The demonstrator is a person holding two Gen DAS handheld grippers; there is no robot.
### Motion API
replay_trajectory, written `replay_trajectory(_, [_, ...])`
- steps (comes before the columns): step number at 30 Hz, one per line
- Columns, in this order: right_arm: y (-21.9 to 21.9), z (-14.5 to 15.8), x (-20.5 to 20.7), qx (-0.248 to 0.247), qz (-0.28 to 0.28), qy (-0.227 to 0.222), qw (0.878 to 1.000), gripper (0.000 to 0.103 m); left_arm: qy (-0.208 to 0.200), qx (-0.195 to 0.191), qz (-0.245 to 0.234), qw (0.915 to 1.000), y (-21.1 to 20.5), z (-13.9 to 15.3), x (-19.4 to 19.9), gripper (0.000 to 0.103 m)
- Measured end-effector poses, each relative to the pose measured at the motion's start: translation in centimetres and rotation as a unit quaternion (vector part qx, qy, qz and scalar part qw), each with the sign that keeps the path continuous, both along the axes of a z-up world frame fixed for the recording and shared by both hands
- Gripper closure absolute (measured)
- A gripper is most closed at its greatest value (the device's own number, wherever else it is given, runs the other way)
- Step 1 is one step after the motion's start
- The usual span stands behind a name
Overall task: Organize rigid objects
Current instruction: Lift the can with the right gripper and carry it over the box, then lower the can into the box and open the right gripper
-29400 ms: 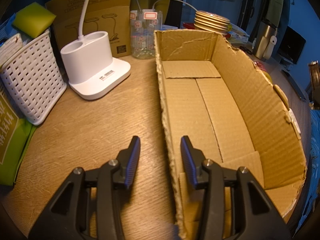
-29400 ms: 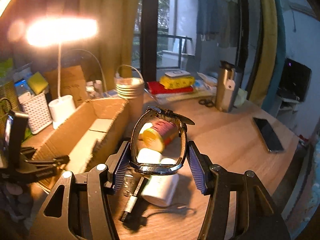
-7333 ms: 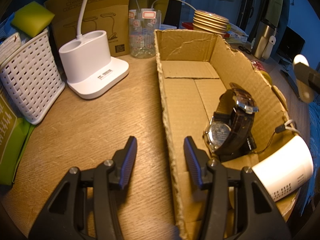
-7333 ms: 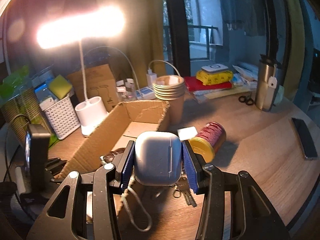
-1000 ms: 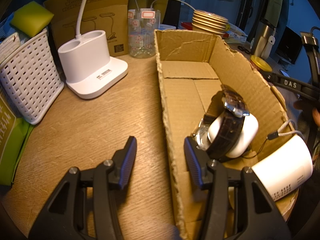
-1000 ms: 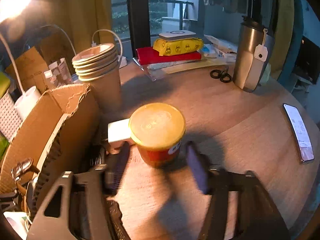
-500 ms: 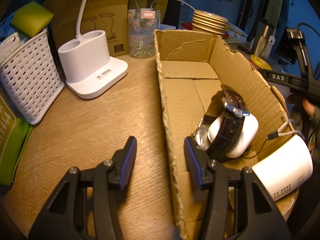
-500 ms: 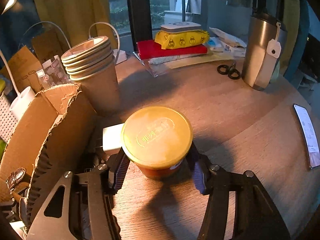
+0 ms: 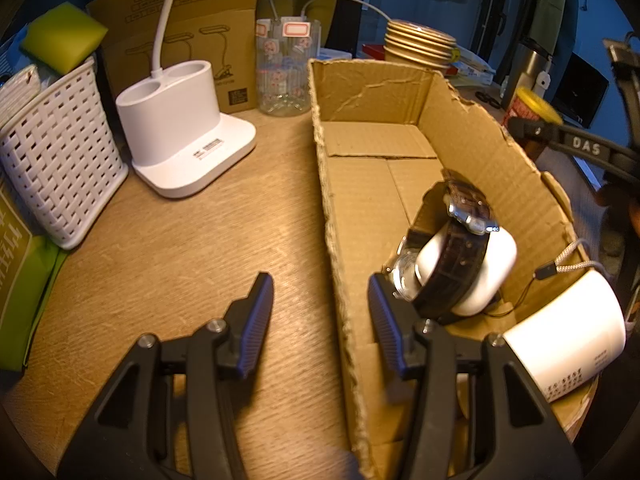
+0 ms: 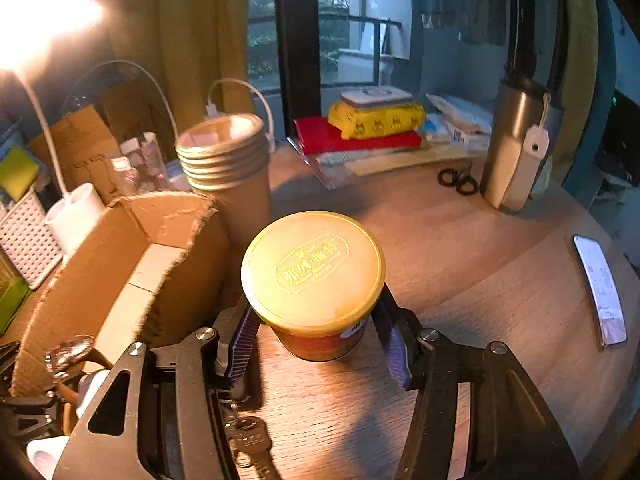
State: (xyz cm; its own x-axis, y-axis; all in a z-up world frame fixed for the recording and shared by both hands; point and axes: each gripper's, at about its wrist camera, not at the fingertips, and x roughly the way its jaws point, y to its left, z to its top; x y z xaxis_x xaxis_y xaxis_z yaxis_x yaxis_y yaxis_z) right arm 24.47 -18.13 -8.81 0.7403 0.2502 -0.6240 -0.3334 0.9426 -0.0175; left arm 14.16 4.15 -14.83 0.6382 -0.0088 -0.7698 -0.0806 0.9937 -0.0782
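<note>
My right gripper (image 10: 316, 340) is shut on a red can with a yellow lid (image 10: 314, 268) and holds it above the table, right of the cardboard box (image 10: 120, 264). The can also shows in the left wrist view (image 9: 530, 106), beyond the box's right wall. In that view the box (image 9: 400, 140) holds a dark-strapped watch (image 9: 452, 260) lying over a white earbud case (image 9: 484, 276), and a white cylinder (image 9: 568, 332) at the near right. My left gripper (image 9: 320, 312) is open and empty, straddling the box's left wall (image 9: 340, 280).
A white lamp base (image 9: 180, 128), a white basket (image 9: 52, 152) and a clear jar (image 9: 286, 68) stand left of the box. Stacked paper cups (image 10: 228, 168), a steel flask (image 10: 520, 140), scissors (image 10: 456, 182), a phone (image 10: 600, 288) and keys (image 10: 248, 440) lie around it.
My right gripper closed on the can and lifted it off the table, toward the box. The left gripper has not moved.
</note>
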Motion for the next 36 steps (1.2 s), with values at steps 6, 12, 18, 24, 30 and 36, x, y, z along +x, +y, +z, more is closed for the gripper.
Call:
replay_trajectory(6, [1.2, 2.2, -2.3, 0.004, 0.022, -0.032, 0.999, 0.045, 0.0, 0.0, 0.0, 1.0, 0.0, 0.0, 0.0, 0.052])
replay_trajectory(12, [3.1, 4.4, -4.9, 0.009, 0.054, -0.067, 0.996, 0.045, 0.0, 0.0, 0.0, 1.0, 0.0, 0.0, 0.0, 0.052])
replay_trajectory(18, [6.1, 5.4, -7.1, 0.001, 0.099, -0.086, 0.991, 0.045, -0.001, 0.0, 0.0, 1.0, 0.0, 0.0, 0.0, 0.052])
replay_trajectory(24, [9.4, 5.6, -7.6, -0.013, 0.137, -0.088, 0.987, 0.045, -0.001, 0.0, 0.0, 1.0, 0.0, 0.0, 0.0, 0.052])
replay_trajectory(30, [11.5, 5.6, -7.4, -0.011, 0.17, -0.082, 0.982, 0.045, -0.001, 0.0, 0.0, 1.0, 0.0, 0.0, 0.0, 0.052])
replay_trajectory(36, [11.3, 4.2, -6.9, -0.001, 0.198, -0.055, 0.979, 0.045, 0.0, 0.0, 0.0, 1.0, 0.0, 0.0, 0.0, 0.052])
